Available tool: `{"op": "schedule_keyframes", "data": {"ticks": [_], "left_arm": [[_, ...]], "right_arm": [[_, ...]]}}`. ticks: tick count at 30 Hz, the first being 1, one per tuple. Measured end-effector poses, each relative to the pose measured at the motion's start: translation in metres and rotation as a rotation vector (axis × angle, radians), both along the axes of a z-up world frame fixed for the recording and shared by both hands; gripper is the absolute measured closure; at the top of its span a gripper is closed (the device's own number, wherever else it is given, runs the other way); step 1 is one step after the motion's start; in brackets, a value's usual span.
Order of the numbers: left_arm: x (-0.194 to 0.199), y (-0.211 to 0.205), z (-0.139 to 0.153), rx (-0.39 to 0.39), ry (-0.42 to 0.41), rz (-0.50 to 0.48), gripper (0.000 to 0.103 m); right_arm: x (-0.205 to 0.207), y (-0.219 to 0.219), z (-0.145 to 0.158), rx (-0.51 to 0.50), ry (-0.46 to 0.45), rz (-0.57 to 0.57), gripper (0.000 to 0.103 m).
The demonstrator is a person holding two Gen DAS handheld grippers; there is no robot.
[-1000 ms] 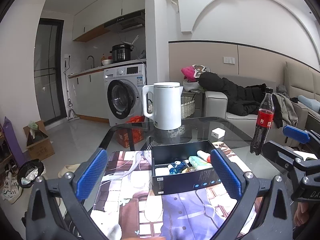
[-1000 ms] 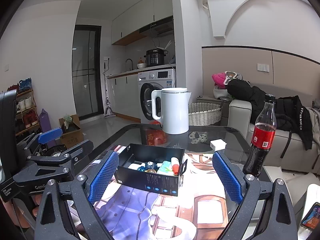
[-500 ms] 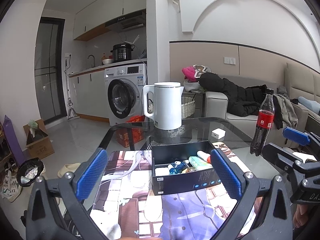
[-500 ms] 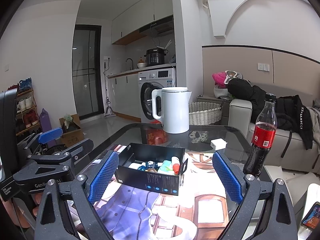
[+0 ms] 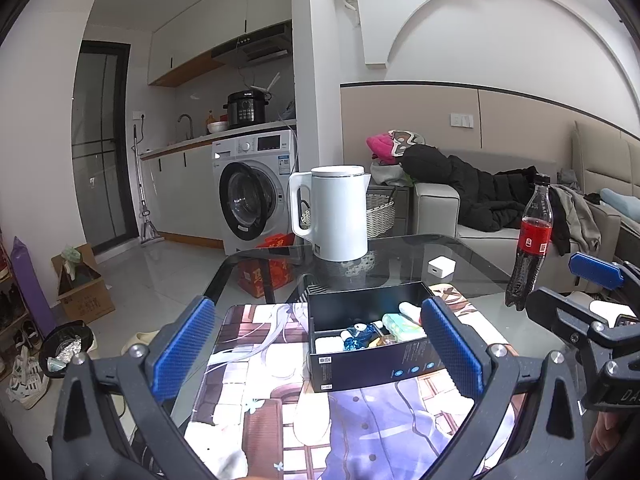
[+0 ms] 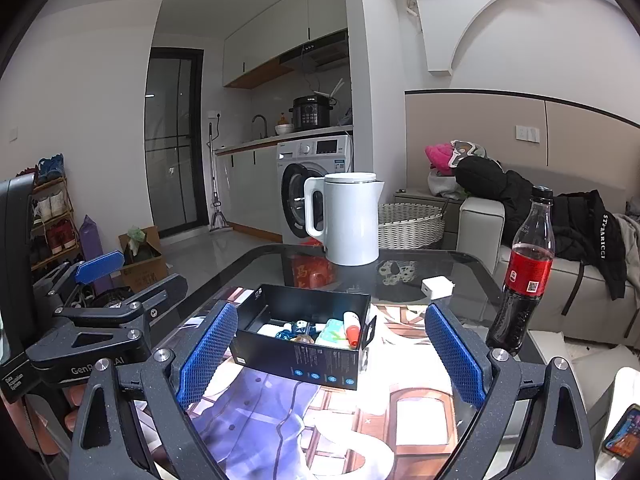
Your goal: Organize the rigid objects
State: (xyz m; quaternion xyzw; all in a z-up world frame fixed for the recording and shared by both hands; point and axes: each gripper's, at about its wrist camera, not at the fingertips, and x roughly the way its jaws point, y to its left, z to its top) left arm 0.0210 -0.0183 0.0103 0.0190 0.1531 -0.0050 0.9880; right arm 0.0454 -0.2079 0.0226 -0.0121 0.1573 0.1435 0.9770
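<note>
Both grippers, left (image 5: pixel 318 346) and right (image 6: pixel 328 354), gape empty; only right view shows phone (image 6: pixel 622 436).

White kettle (image 5: pixel 340 213) — cola bottle (image 5: pixel 530 242)

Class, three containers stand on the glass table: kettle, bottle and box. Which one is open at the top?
The black box: it has no lid and small items show inside. The white kettle is lidded and the cola bottle is capped.

Left wrist view: looked forward between its own fingers, low over the glass table (image 5: pixel 472 256), facing the kitchen and sofa. Right wrist view: same heading, set further right. Shared: black box (image 5: pixel 372 356) (image 6: pixel 304 356) lower centre and near, white kettle (image 5: pixel 340 212) (image 6: pixel 352 220) centre, cola bottle (image 5: pixel 530 248) (image 6: pixel 524 268) right.
</note>
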Motion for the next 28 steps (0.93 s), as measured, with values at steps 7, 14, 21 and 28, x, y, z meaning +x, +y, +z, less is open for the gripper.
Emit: {"op": "schedule_keyframes", "data": {"ticks": [7,14,21,28], "left_arm": [[-0.0006,0.0010,0.0003,-0.001,0.001,-0.001,0.000],[-0.0006,0.0003,0.0000,0.000,0.002,-0.005,0.000],[0.0023,0.0000,-0.0022,0.000,0.026,-0.002,0.000],[0.0069,0.0069,-0.0015,-0.044,0.044,-0.007,0.000]], "right_arm": [[-0.0003,0.0002,-0.0004,-0.001,0.001,-0.002,0.006],[-0.0009,0.0001,-0.0013,0.000,0.003,-0.001,0.006],[-0.0007,0.0005,-0.0023,-0.005,0.001,-0.004,0.006],[-0.0016,0.0046,-0.0072,-0.009,0.015,0.004,0.006]]}}
